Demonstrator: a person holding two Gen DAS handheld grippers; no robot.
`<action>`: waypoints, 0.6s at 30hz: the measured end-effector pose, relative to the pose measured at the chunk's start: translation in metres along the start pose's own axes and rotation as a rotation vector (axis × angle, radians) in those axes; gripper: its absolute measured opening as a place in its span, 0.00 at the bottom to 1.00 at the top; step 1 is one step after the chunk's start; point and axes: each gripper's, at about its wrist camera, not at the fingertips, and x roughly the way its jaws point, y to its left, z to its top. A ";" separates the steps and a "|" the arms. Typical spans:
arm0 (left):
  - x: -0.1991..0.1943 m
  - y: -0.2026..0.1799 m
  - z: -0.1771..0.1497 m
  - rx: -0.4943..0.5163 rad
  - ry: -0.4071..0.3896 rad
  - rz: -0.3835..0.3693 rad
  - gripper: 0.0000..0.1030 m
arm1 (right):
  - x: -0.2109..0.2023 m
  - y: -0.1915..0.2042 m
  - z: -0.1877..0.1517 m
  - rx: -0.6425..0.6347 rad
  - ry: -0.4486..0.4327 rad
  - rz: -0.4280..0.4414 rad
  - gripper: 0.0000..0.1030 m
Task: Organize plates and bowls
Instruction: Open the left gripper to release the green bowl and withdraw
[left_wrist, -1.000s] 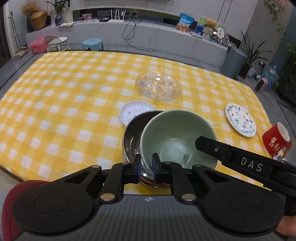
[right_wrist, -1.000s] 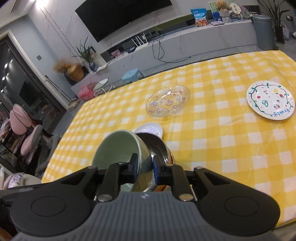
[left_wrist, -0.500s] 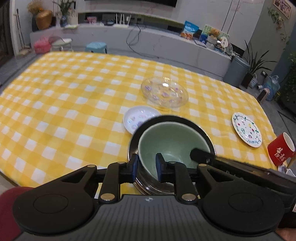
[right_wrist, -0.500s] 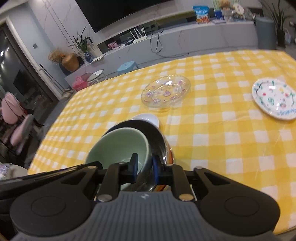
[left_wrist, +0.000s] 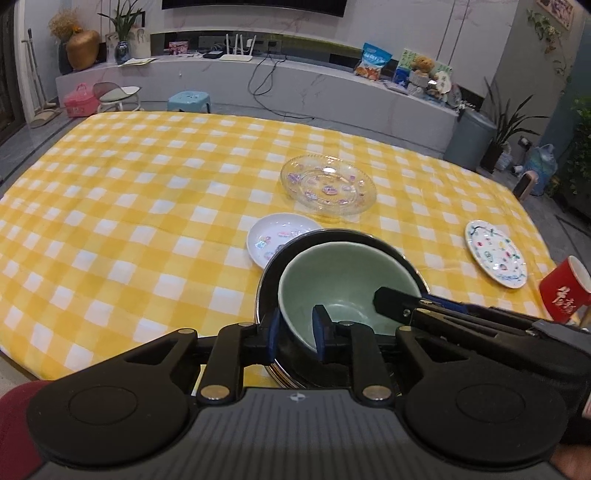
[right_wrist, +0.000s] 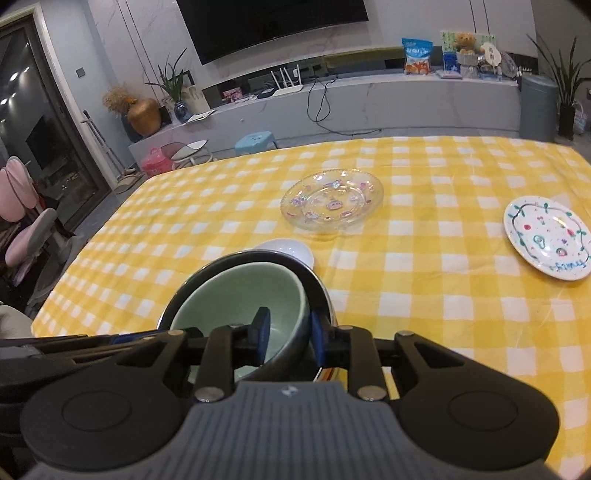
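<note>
The table (left_wrist: 110, 206) carries a yellow and white checked cloth and fills most of both views. Near its front edge, at about 6 o'clock, a dark metal bowl (left_wrist: 373, 242) stands on a stack of plates, and the green bowl (left_wrist: 343, 273) sits inside it. The glass plate (left_wrist: 328, 184) with purple flowers lies at 12 o'clock from the bowls, well apart from them. The painted plate (right_wrist: 550, 236) lies far at 3 o'clock, and the small white dish (left_wrist: 277, 236) is just beside the metal bowl at 11 o'clock. A red cup (left_wrist: 565, 291) is at the right edge. The left gripper (left_wrist: 295, 332) has the near wall of the green bowl between its jaws; they are opening, and a gap shows on both sides. The right gripper (right_wrist: 288, 332) straddles the right wall of the same bowl, its jaws are opening too and are not pressing.
</note>
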 end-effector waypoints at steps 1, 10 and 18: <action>-0.002 0.004 0.001 -0.022 0.003 -0.027 0.27 | -0.001 -0.004 0.001 0.031 0.014 0.021 0.30; -0.032 0.007 0.006 0.016 -0.164 0.023 0.65 | -0.009 -0.017 0.011 0.128 0.039 0.150 0.50; -0.031 0.006 0.005 0.001 -0.177 0.003 0.65 | -0.023 -0.029 0.020 0.154 0.021 0.164 0.85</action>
